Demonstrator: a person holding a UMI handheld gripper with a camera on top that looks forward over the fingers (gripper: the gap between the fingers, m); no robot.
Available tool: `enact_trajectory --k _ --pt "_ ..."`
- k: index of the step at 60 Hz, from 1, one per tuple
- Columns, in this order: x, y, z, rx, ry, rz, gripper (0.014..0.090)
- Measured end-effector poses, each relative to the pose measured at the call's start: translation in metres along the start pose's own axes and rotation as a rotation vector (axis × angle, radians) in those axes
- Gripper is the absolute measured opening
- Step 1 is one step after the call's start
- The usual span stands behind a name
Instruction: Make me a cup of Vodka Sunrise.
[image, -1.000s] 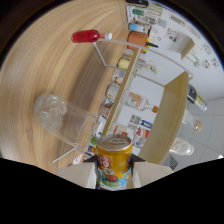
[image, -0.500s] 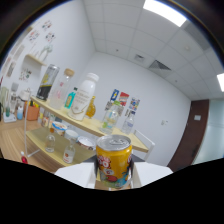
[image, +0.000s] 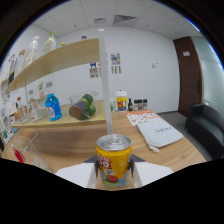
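A yellow and orange drink can (image: 114, 161) with a silver top stands upright between my fingers, and my gripper (image: 114, 175) is shut on it. White fingertips (image: 89, 170) press on its sides. The can is held above a wooden table (image: 75, 142). Just left of the fingers is a clear glass (image: 27, 152) with something red by it. Beyond the can, a blue bottle (image: 52, 106) and a clear jar of green limes (image: 82, 106) stand along the back of the table.
A white post (image: 105, 85) rises behind the can and carries a wooden shelf (image: 55, 60) with bottles. A yellow-lidded tub (image: 121, 100), small dark bottles (image: 137, 104), a magazine (image: 142, 118) and a white cloth bag (image: 160, 134) lie to the right. A black sofa (image: 205, 125) and a brown door (image: 187, 70) stand further right.
The view has swung from looking down on the table to level, then panned across the room. The can has stayed in my grip the whole time.
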Motion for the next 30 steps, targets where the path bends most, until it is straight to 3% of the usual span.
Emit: enact_trajectory --k 14,30 --pt "0.001 0.052 0.022 -0.121 -0.016 -0.008 0.0511" --pt "0.003 0.058 0.018 -0.146 -0.002 -0.003 0.0524"
